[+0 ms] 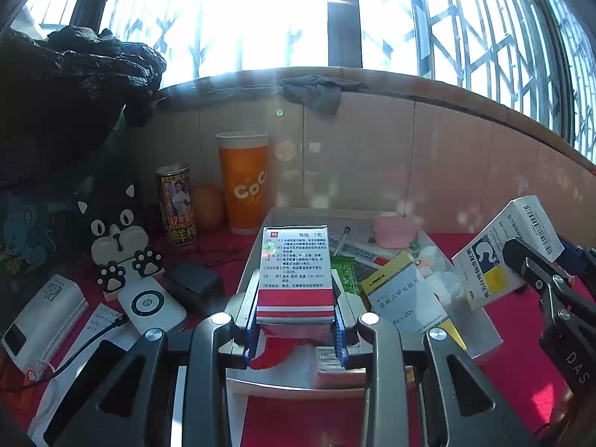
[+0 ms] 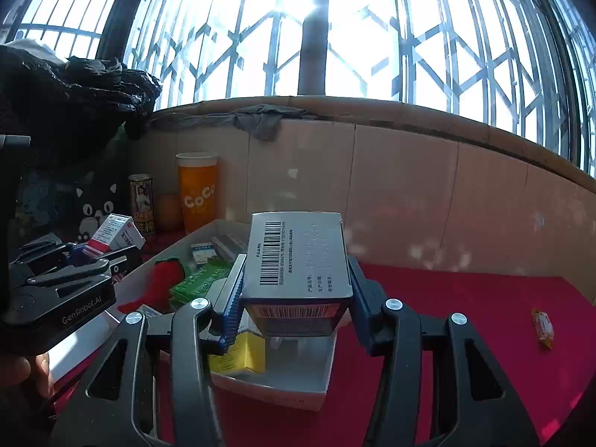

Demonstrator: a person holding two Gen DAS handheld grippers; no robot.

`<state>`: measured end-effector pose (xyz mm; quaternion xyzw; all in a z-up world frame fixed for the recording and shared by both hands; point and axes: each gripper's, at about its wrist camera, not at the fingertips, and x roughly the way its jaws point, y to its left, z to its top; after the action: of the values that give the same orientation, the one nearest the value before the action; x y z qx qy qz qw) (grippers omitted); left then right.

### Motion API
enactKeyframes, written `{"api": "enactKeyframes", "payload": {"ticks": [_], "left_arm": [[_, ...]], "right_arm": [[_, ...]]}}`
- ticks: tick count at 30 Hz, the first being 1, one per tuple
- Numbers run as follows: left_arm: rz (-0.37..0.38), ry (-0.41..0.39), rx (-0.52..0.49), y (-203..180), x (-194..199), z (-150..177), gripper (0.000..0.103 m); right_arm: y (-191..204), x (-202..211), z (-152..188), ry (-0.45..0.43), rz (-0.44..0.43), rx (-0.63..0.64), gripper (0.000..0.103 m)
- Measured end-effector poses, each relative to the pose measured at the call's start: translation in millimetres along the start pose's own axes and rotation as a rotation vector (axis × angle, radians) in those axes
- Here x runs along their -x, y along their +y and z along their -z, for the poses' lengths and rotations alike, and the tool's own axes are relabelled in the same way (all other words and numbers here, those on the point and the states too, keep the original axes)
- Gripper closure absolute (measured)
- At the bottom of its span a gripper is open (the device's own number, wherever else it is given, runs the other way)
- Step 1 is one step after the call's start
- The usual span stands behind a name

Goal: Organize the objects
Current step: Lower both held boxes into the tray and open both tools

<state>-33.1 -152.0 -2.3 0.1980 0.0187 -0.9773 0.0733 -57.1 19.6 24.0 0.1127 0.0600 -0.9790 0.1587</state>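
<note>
Both hands are hovering over the white tray (image 2: 290,391) that's sitting on the red tablecloth (image 2: 465,298), each carrying a medicine box. The right gripper (image 2: 294,298) is clamping the barcoded box (image 2: 298,257) near the tray's right edge, and the left gripper (image 1: 296,320) is squeezing the red-and-white box (image 1: 296,272) over the near left part. I'd be lowering each flat into a bare spot before letting go, not onto the Merck box (image 1: 398,290)

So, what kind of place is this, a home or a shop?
Probably a home, at a table by a barred window. A personal mix shows it: a CoCo drink cup, a cat-shaped stand, and a white tray of medicine boxes.
</note>
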Motion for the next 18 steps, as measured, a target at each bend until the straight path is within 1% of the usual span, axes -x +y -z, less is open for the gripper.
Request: {"api": "enactKeyframes", "payload": {"ticks": [5,8,13,15,18], "left_arm": [[-0.005,-0.034,-0.001,-3,0,-27,0.072],[-0.012,-0.072,-0.003,-4,2,-56,0.072],[-0.019,-0.158,0.007,-4,17,-107,0.072],[-0.017,-0.177,0.001,-6,22,-117,0.072],[-0.012,-0.187,-0.005,-8,26,-124,0.072]], "right_arm": [[-3,0,-19,-0.026,0.009,0.001,0.054],[-6,-1,-37,-0.050,0.017,0.006,0.054],[-12,6,-82,-0.139,0.037,-0.008,0.054],[-12,8,-93,-0.161,0.037,-0.015,0.054],[-10,11,-103,-0.176,0.027,-0.013,0.054]]}}
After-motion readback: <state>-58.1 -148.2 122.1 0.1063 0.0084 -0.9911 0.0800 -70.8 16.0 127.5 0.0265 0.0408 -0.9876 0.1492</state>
